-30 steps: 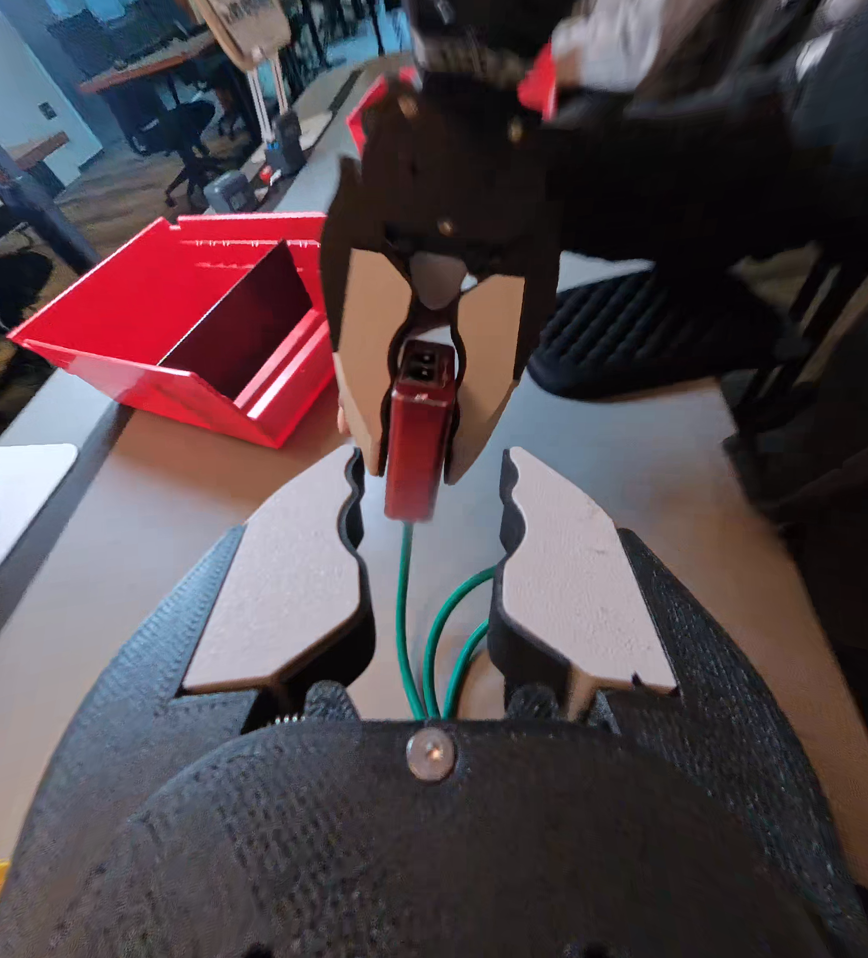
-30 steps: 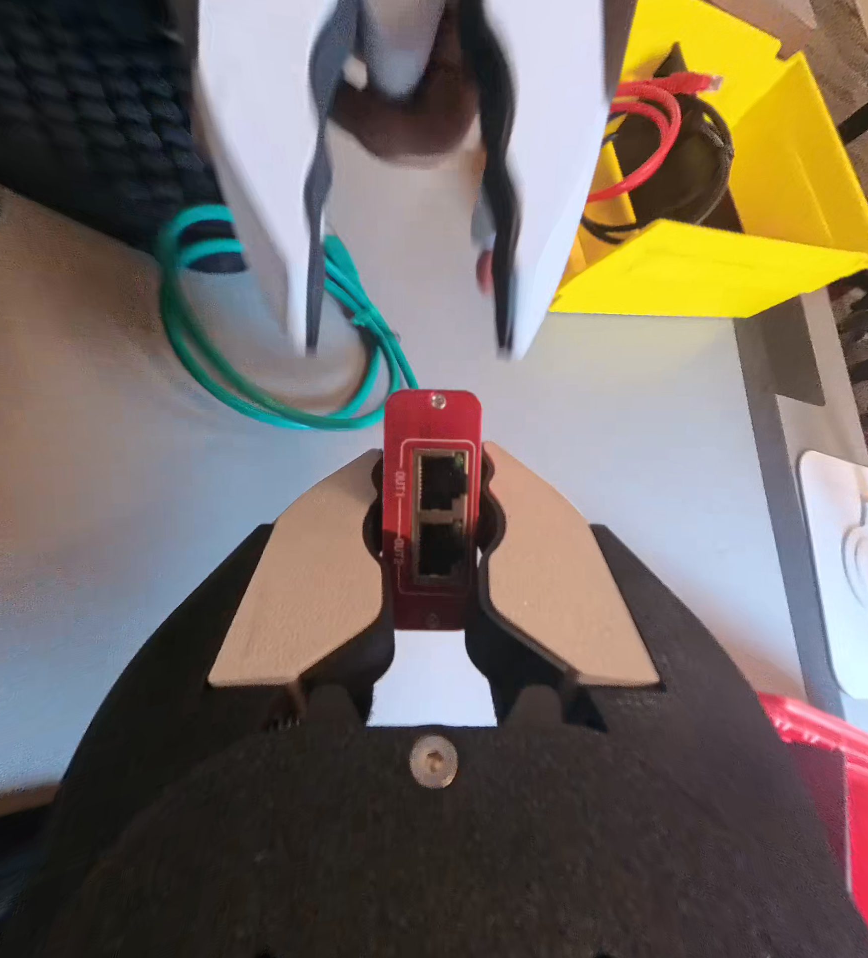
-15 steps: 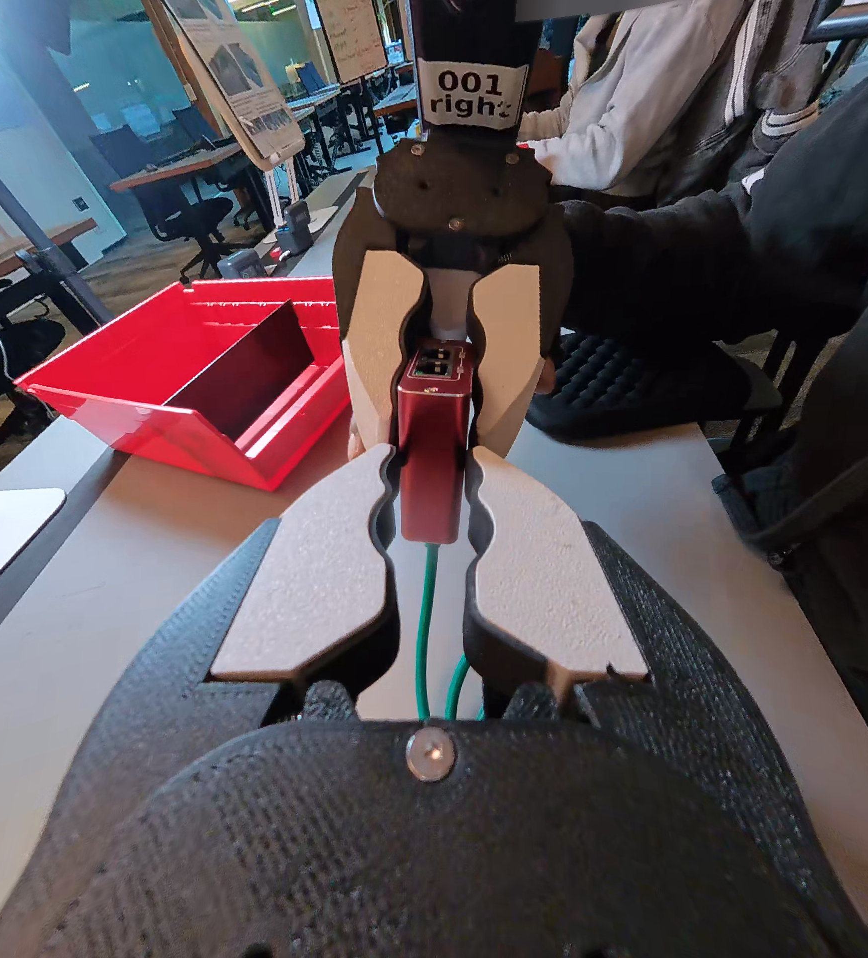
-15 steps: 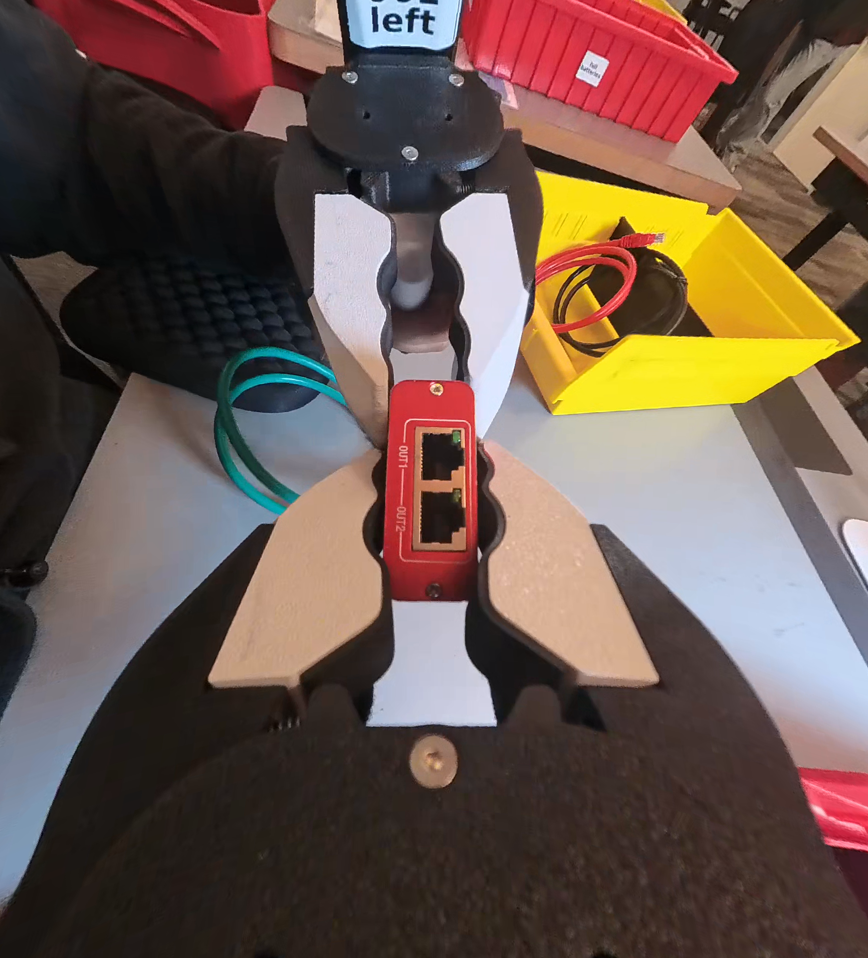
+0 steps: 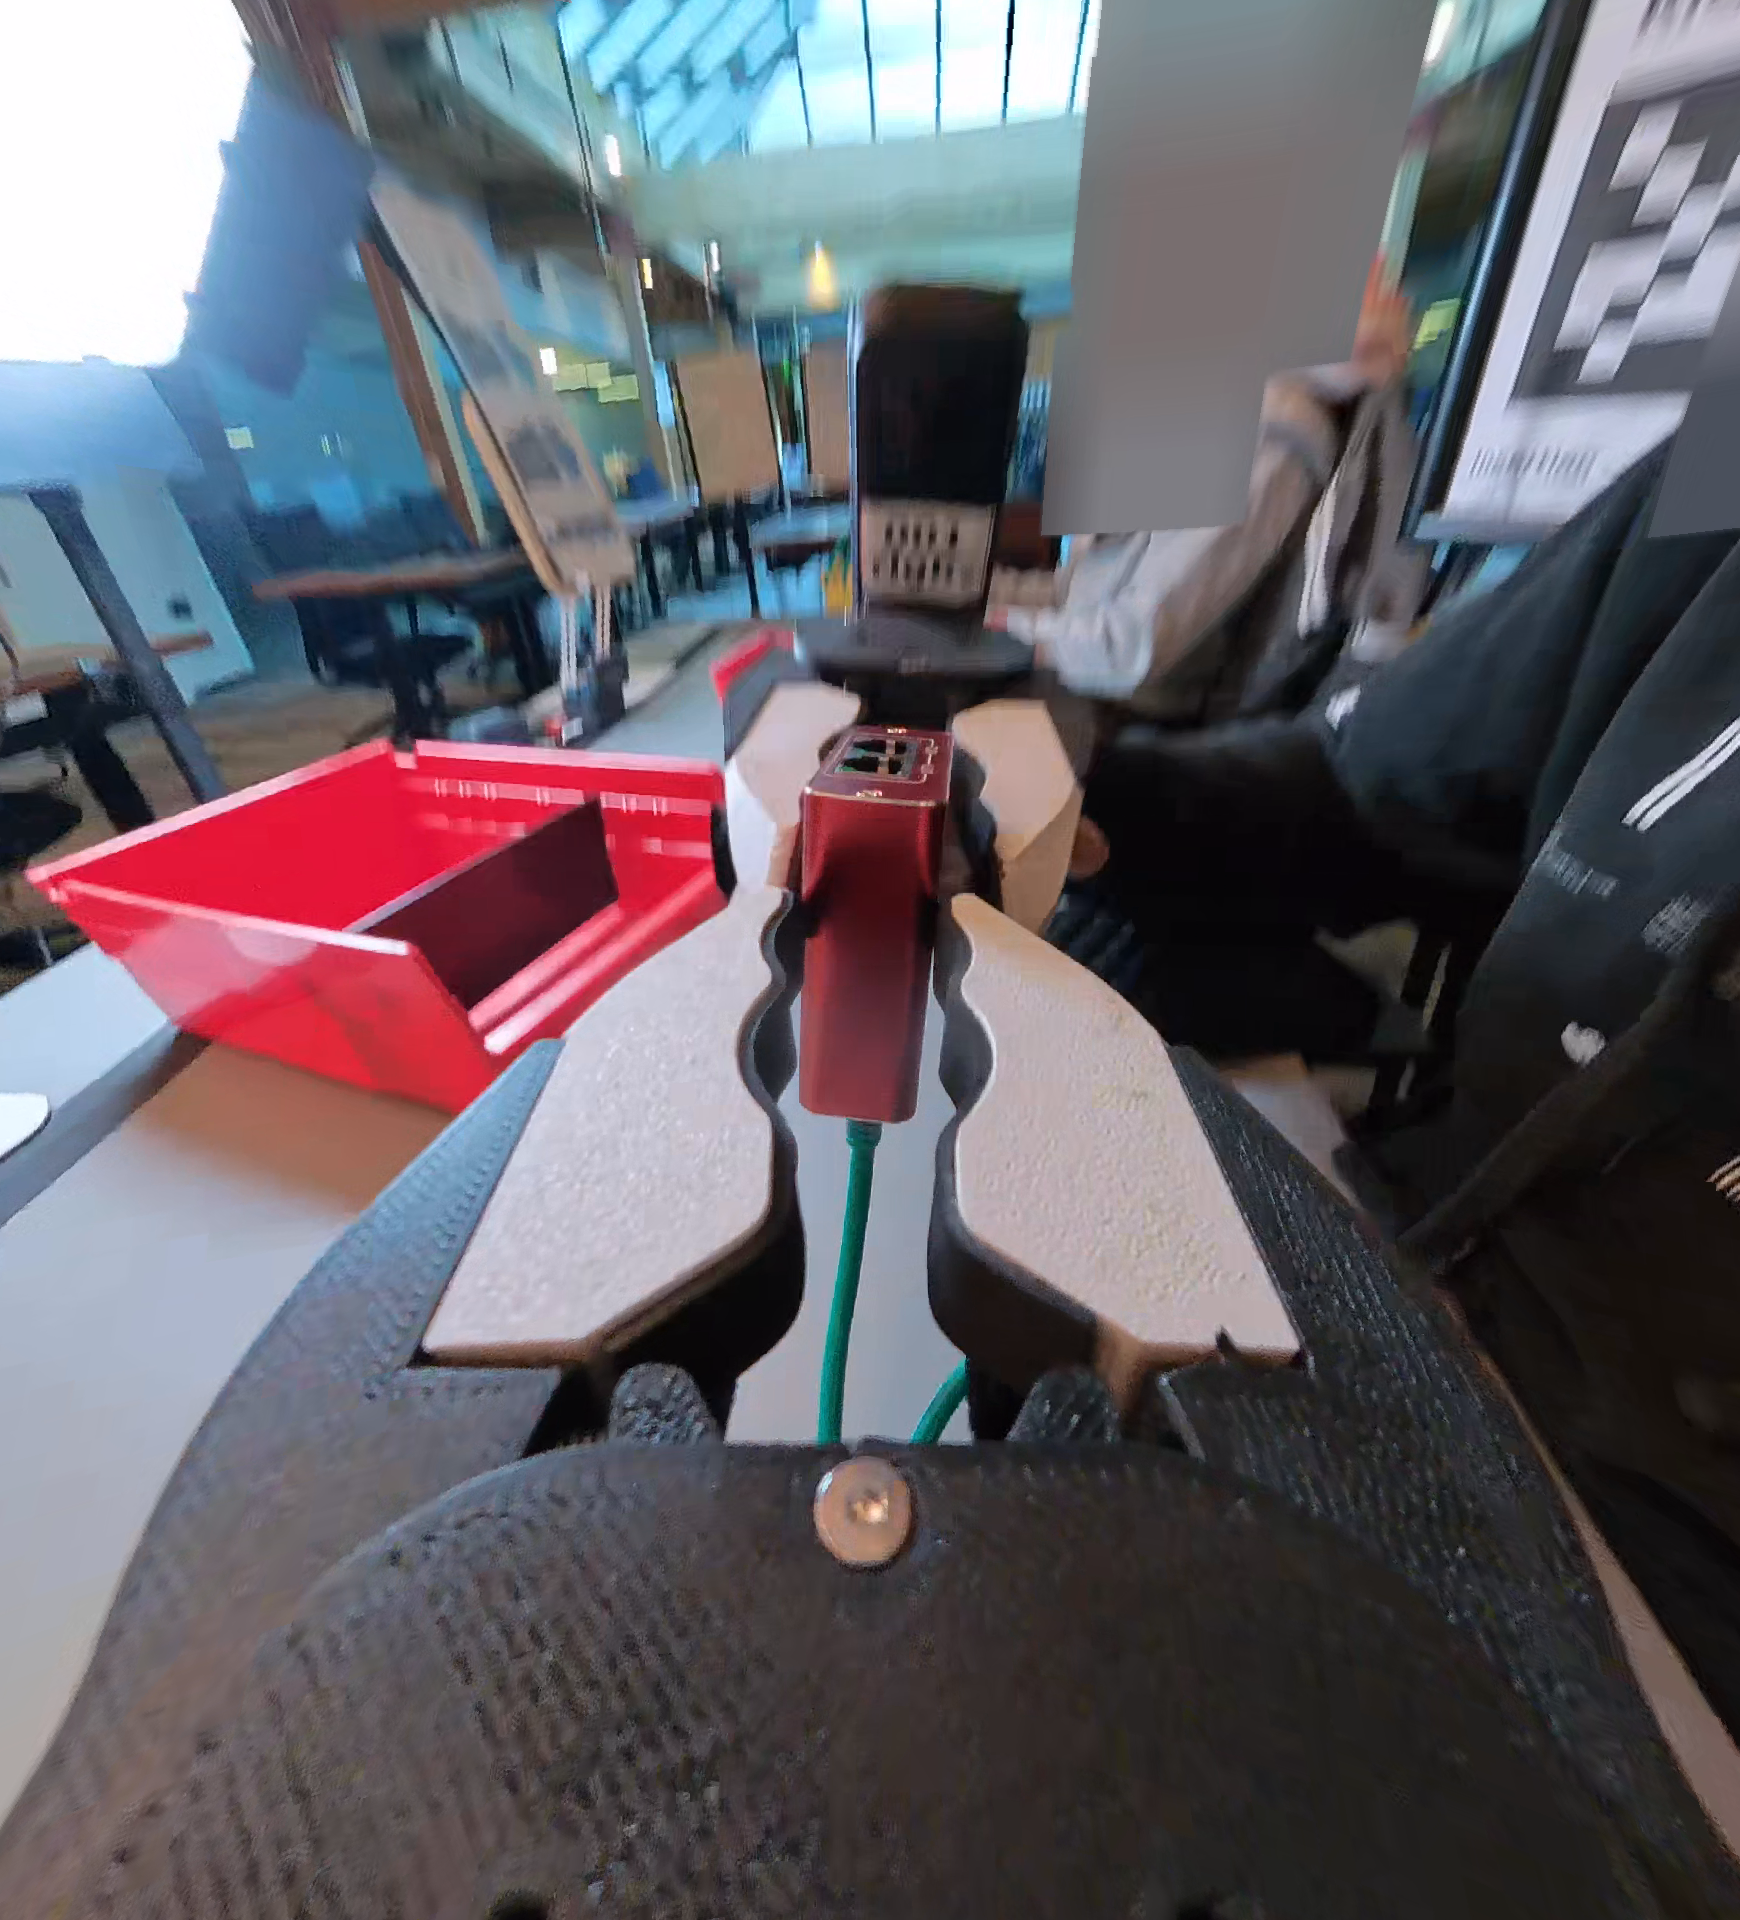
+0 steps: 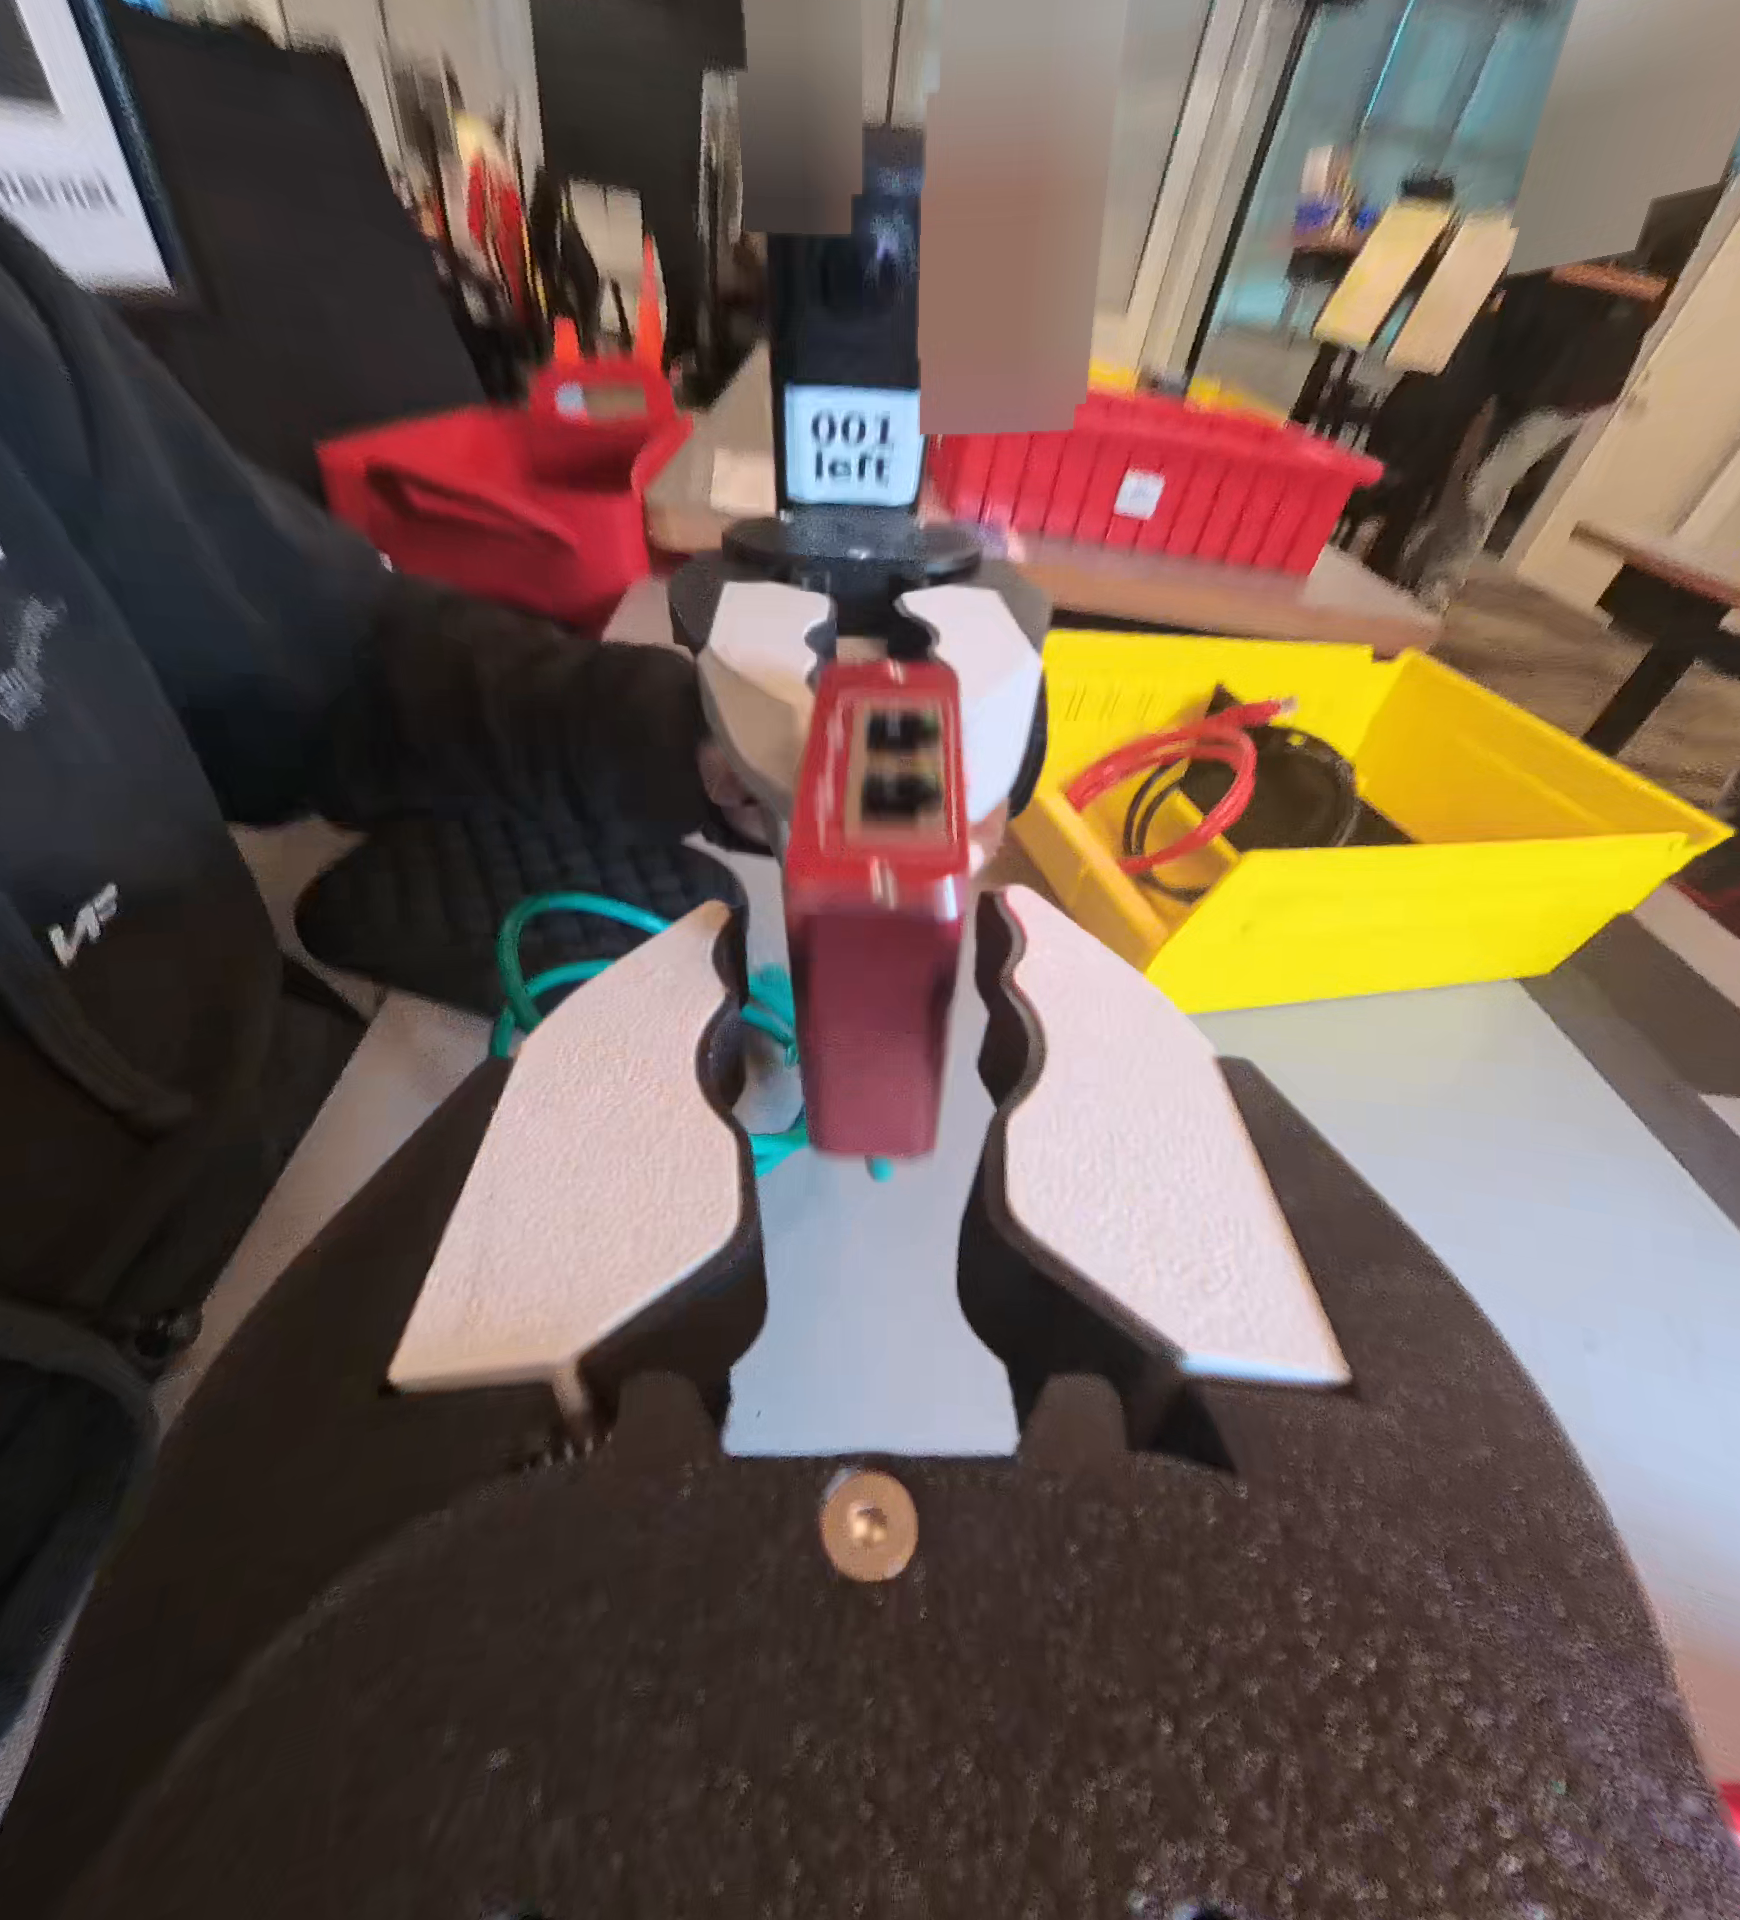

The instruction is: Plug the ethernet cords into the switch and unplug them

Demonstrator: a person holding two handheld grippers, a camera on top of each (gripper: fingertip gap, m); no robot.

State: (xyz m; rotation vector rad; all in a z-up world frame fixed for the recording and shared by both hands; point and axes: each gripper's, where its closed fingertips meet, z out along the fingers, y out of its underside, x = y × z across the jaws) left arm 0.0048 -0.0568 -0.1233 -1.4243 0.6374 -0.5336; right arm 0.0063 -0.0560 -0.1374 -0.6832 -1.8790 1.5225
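Since half a second ago my right claw (image 6: pixel 866 925) has let go of the red switch (image 5: pixel 864 966) and now stands spread, a gap on both sides of the body, while my left claw (image 5: pixel 864 914) has closed and pinches the switch between its pads. Lifted clear of the table (image 6: pixel 1468 1143), the switch stands upright between the two claws, its two-port face turned up and tilted toward my right claw. From the bottom of the switch a green ethernet cord (image 5: pixel 845 1278) hangs, plugged in, and runs down between my left fingers (image 5: pixel 637 1132); its loops lie on the table to the left of the switch in the right wrist view. Right of the switch in that view sits a yellow bin (image 6: pixel 1417 914) holding a red cord (image 6: pixel 1172 769) and black cable. Left of the switch in the left wrist view sits a red bin (image 5: pixel 253 956).
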